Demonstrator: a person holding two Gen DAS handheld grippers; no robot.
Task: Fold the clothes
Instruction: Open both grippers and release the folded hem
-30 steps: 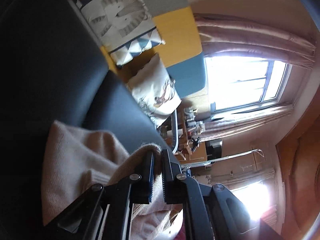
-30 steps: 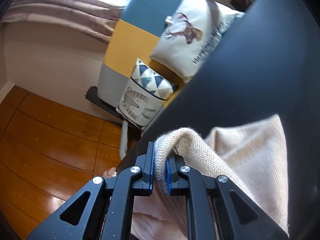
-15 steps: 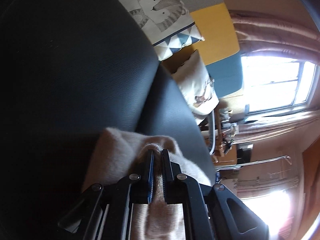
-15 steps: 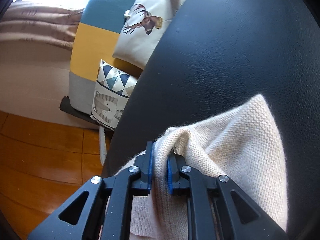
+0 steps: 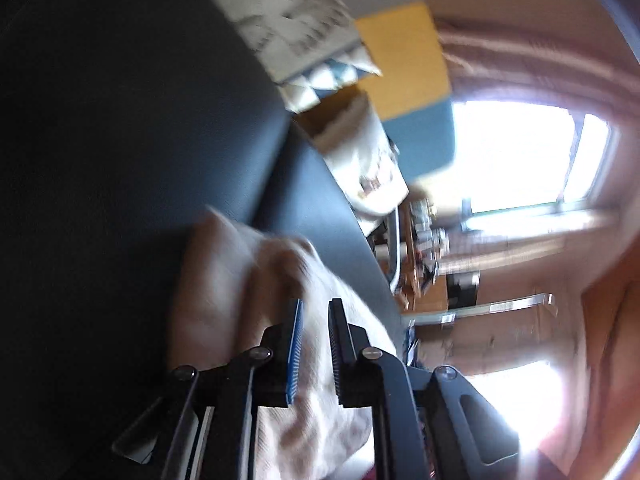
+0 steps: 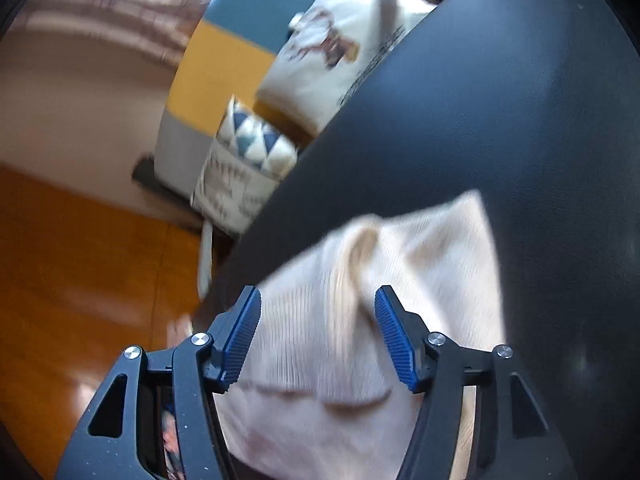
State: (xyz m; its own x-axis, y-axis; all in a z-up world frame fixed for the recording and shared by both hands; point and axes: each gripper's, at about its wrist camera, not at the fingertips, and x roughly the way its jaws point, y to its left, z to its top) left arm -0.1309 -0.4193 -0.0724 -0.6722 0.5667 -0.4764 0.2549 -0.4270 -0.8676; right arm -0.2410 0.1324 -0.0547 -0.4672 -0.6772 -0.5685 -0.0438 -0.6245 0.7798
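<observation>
A beige knit garment (image 6: 360,320) lies on a black leather surface (image 6: 500,120). In the right wrist view my right gripper (image 6: 318,332) is open, its blue pads (image 6: 240,336) wide apart on either side of a raised fold of the knit. In the left wrist view the same garment (image 5: 224,292) lies under my left gripper (image 5: 316,344), whose jaws stand slightly apart with cloth seen through the narrow gap; the view is blurred.
Patterned cushions (image 6: 244,172) and a yellow, blue and grey sofa back (image 6: 224,64) lie beyond the black surface. An orange wooden floor (image 6: 80,280) is at the left. Bright windows (image 5: 520,152) with pink curtains and a cluttered table (image 5: 424,248) show in the left wrist view.
My right gripper has opened wide and let go of the knit fold. My left gripper's jaws have parted a little and it has drawn back from the cloth edge.
</observation>
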